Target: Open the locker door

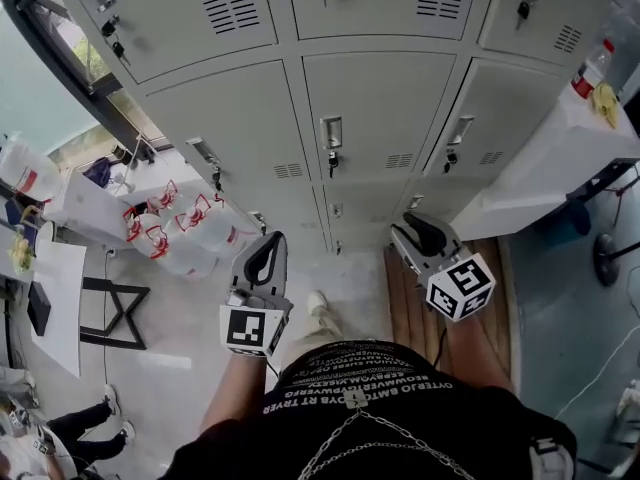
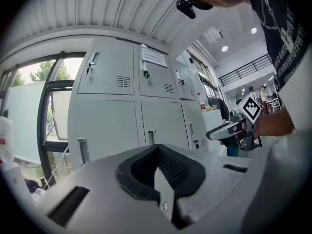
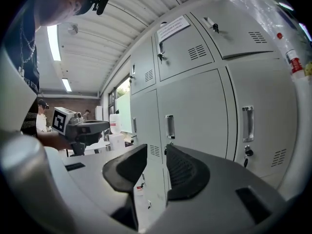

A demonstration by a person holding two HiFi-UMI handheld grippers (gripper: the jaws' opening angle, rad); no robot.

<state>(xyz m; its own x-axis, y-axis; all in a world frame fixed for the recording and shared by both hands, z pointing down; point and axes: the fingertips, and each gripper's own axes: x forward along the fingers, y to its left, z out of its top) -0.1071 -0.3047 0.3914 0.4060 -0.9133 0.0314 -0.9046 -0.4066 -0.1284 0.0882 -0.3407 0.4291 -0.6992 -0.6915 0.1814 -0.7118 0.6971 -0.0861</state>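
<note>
A bank of grey metal lockers (image 1: pixel 380 98) stands in front of me with all doors closed. The middle door has a recessed silver handle (image 1: pixel 331 132) with a key in the lock just beneath it. My left gripper (image 1: pixel 267 245) hovers low and well short of the lockers, its pads meeting at the tips with nothing held. My right gripper (image 1: pixel 413 230) is also short of the doors, and its jaws stand apart and empty. In the right gripper view, my right gripper (image 3: pixel 156 153) points at a handle (image 3: pixel 169 126). My left gripper (image 2: pixel 157 149) faces the lower doors.
A white table (image 1: pixel 560 158) with a bottle (image 1: pixel 592 66) stands against the lockers on the right. Large water bottles (image 1: pixel 190 233) sit on the floor at left, beside a window. A wooden strip (image 1: pixel 410 313) lies under my right gripper. Another person's legs (image 1: pixel 85 423) show at bottom left.
</note>
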